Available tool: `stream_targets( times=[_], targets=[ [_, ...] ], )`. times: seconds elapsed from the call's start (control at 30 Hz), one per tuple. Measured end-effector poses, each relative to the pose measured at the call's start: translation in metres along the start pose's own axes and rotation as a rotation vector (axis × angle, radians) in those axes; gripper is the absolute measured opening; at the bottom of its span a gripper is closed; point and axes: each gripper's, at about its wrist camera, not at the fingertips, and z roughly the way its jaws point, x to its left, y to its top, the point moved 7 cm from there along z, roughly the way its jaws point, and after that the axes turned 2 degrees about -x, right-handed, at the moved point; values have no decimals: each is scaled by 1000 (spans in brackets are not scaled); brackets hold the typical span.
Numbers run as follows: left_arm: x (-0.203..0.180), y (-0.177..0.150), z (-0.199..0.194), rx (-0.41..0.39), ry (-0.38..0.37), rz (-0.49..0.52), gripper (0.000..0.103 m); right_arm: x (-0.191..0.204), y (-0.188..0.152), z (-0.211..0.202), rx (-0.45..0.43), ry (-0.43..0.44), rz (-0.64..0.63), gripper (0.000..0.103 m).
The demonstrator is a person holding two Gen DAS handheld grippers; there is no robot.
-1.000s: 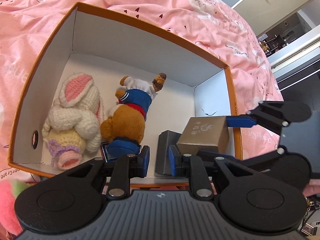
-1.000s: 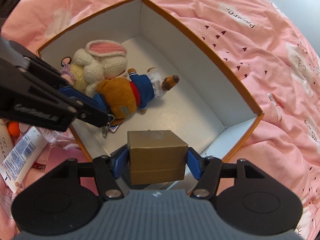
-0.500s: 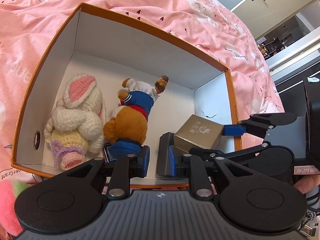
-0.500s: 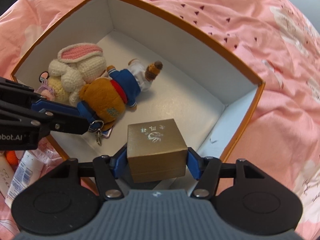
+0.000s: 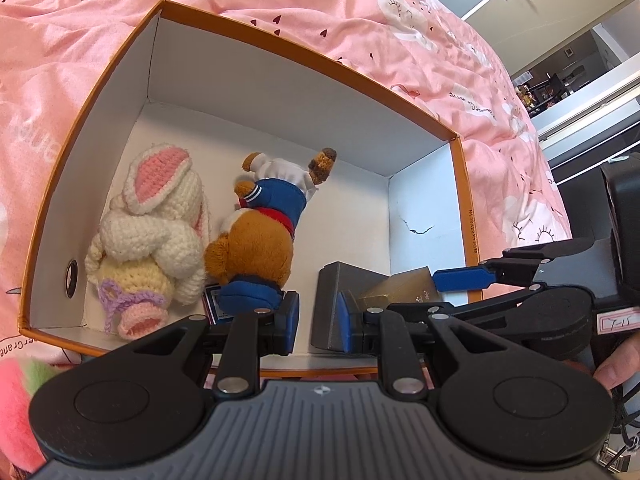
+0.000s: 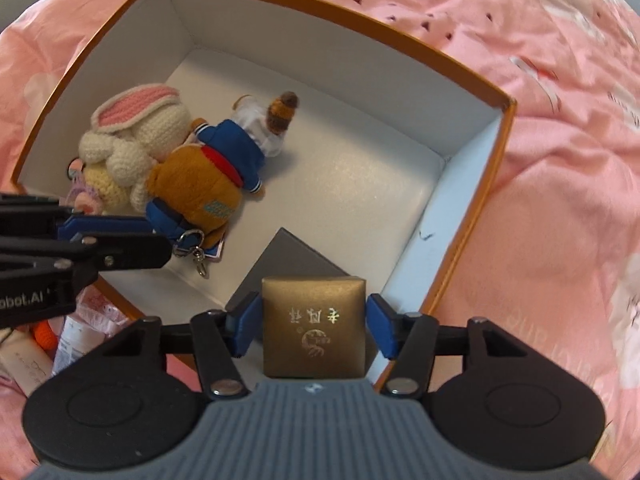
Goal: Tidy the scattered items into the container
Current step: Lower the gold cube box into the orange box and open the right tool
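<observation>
In the left wrist view, the left gripper [image 5: 313, 317] is being held above the near edge of the orange box [image 5: 256, 28], its blue pads parted with nothing between them. A crocheted rabbit [image 5: 148, 224] and a brown plush bear [image 5: 260, 236] are being seen lying side by side on the box floor, touching. A grey box [image 5: 340, 280] is lying in the near right corner, and the gold box [image 5: 404, 286] is being held tilted over it by the right gripper [image 5: 460, 280]. The box is being supported by a pink bedspread [image 5: 360, 12].

In the right wrist view, the right gripper [image 6: 314, 324] is being kept clamped on the gold box [image 6: 314, 336], a blue pad being pressed against each side. The gold box is being held over the near right corner of the orange box [image 6: 472, 216], above the grey box [image 6: 288, 258]. The rabbit [image 6: 132, 140] and the bear [image 6: 200, 188] are lying towards the left wall, with the left gripper [image 6: 100, 236] being held just beside them. A white tube [image 6: 72, 344] is lying outside the box at lower left.
</observation>
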Motion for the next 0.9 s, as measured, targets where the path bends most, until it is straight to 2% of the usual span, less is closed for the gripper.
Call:
stream_targets(
  times=[0.1,0.2,0.27,0.33,0.4,0.5,0.63,0.8,0.9],
  targets=[
    [0,0,0,3,2,2,23,-8,0,0,16,32,136,60],
    [0,0,0,4,1,-2,23,-15,-1,0,47,83,277,45],
    [1,0,0,4,-1,-4,23,-15,-4,2,74,118,329,44],
    [0,0,0,5,0,-2,23,-12,-5,0,55,96,303,44],
    [0,0,0,5,2,3,23,-9,-2,-6,11,38,231,46],
    [-1,1,0,5,7,8,23,-3,5,-10,-34,20,144,61],
    [-1,1,-4,-3,22,19,23,4,15,-4,-57,6,120,78],
    [4,3,-13,-19,41,21,23,12,28,15,-71,-42,65,77],
    [9,6,-20,-39,59,29,23,18,36,27,-54,-48,22,73]
  ],
)
